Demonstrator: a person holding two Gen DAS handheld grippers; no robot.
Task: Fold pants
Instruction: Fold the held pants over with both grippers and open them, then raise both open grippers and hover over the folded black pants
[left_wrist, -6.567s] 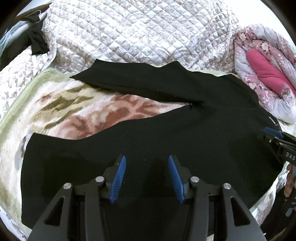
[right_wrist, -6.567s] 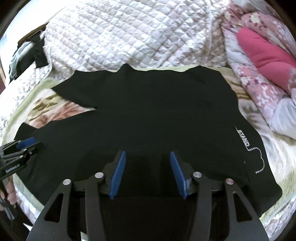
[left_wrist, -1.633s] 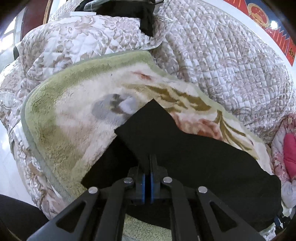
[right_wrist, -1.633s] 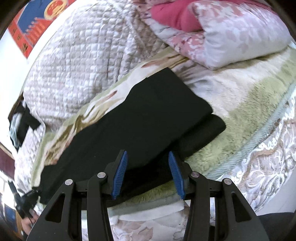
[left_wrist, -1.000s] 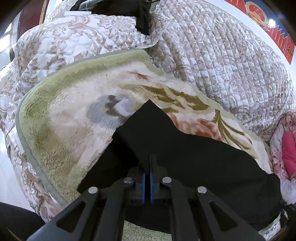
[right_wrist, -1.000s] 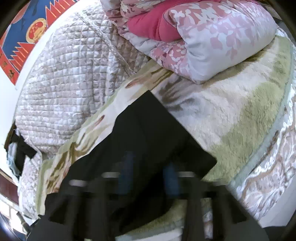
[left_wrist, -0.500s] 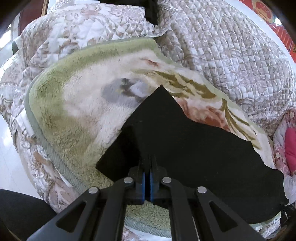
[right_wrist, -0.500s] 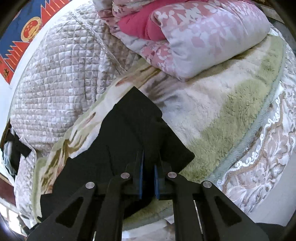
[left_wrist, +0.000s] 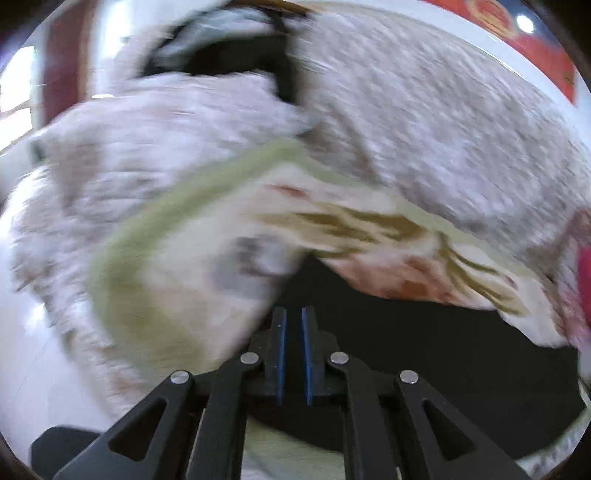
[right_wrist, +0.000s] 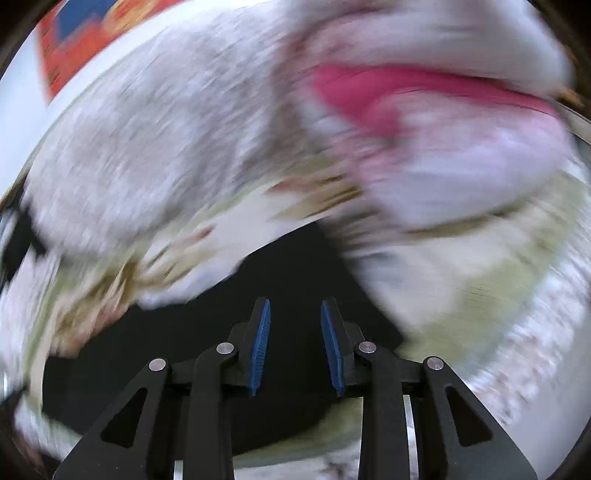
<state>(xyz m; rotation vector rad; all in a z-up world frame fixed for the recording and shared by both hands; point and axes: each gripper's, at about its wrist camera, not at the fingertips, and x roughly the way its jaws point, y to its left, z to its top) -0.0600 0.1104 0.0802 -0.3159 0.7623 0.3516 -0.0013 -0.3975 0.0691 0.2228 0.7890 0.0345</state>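
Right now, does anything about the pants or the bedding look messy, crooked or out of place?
Nothing stands out. The black pants lie folded on the green-edged blanket; both views are motion-blurred, so small wrinkles can't be judged.

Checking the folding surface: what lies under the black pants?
The black pants lie on a fleecy cream blanket with a green border, spread over quilted bedding. Whatever sits directly beneath the cloth is covered.

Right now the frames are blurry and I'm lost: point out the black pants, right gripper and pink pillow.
black pants (right_wrist: 184, 332), right wrist view, flat folded panel.
right gripper (right_wrist: 295, 314), right wrist view, gap between fingertips.
pink pillow (right_wrist: 388, 88), right wrist view, magenta fold.
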